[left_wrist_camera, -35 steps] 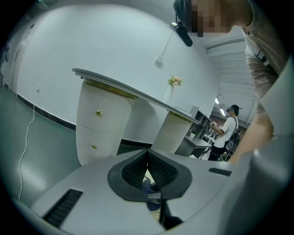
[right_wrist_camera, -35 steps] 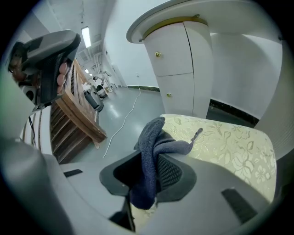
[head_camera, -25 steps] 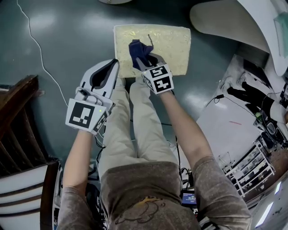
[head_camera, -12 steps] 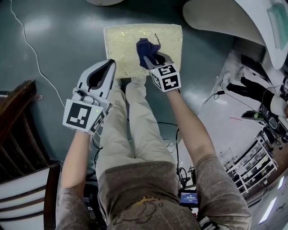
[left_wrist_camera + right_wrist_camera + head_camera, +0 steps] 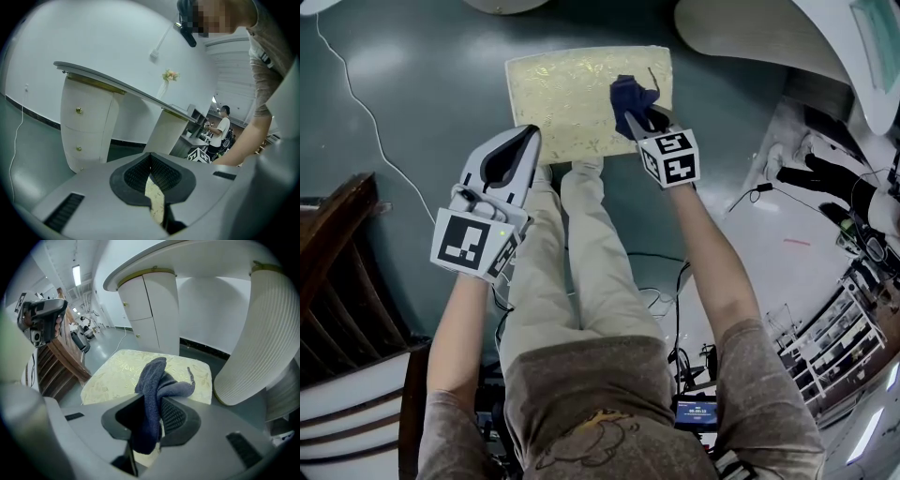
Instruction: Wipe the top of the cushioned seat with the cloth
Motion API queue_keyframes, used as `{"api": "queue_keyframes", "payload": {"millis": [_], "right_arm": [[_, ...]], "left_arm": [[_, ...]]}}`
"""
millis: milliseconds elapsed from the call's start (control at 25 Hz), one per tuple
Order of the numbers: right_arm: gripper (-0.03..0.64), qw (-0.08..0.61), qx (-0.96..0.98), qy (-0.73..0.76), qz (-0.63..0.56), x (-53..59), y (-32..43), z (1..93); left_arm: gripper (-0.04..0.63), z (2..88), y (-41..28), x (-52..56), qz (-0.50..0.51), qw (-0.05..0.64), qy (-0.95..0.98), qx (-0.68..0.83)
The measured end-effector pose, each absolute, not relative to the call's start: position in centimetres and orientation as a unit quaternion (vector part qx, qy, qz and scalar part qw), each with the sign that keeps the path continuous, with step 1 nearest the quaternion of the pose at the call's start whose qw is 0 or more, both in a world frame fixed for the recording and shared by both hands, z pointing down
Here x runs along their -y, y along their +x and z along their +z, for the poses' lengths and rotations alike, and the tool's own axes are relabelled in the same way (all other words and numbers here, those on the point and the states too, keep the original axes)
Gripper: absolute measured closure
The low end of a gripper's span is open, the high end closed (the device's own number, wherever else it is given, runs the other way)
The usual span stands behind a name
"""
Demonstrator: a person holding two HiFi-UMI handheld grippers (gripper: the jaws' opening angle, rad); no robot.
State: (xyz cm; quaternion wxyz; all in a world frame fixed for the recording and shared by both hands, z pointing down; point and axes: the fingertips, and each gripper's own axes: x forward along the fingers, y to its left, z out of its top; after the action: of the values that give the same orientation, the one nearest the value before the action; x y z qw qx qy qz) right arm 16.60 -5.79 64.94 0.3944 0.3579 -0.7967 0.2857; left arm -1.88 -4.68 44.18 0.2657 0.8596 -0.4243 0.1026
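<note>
A pale yellow cushioned seat (image 5: 567,98) (image 5: 122,373) lies on the dark floor ahead of the person's feet. My right gripper (image 5: 639,114) (image 5: 150,420) is shut on a dark blue cloth (image 5: 630,94) (image 5: 157,387), which rests on the seat's right part. A thin strip of the cloth (image 5: 190,376) trails toward the seat's far right corner. My left gripper (image 5: 520,141) (image 5: 152,187) hangs shut and empty at the seat's near edge, to the left of the person's legs. A sliver of the yellow seat (image 5: 154,201) shows between its jaws.
A white curved counter (image 5: 787,47) (image 5: 122,89) with a ribbed white pedestal (image 5: 253,348) stands right of the seat. A dark wooden chair (image 5: 337,272) is at the left. A white cable (image 5: 370,122) runs across the floor. Another person (image 5: 220,129) stands far back.
My right gripper has dragged the cloth to the right across the seat, from near its middle to its right side. The left gripper has stayed where it was.
</note>
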Motion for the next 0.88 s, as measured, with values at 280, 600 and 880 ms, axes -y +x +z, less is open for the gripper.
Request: {"api": "queue_keyframes", "payload": {"millis": [280, 600, 880], "right_arm": [[0.512, 0.399, 0.789, 0.374, 0.281, 6.2, 19.0, 64.9], [0.512, 0.404, 0.784, 0.385, 0.273, 6.5, 21.4, 64.7], [0.514, 0.412, 0.766, 0.415, 0.269, 6.5, 25.0, 64.7]], "left_arm": [[0.578, 44.0, -1.6, 4.7, 0.104, 0.265, 0.862, 0.420], [0.578, 43.8, -1.3, 4.8, 0.111, 0.260, 0.865, 0.414], [0.578, 43.8, -0.2, 4.8, 0.112, 0.261, 0.867, 0.409]]}}
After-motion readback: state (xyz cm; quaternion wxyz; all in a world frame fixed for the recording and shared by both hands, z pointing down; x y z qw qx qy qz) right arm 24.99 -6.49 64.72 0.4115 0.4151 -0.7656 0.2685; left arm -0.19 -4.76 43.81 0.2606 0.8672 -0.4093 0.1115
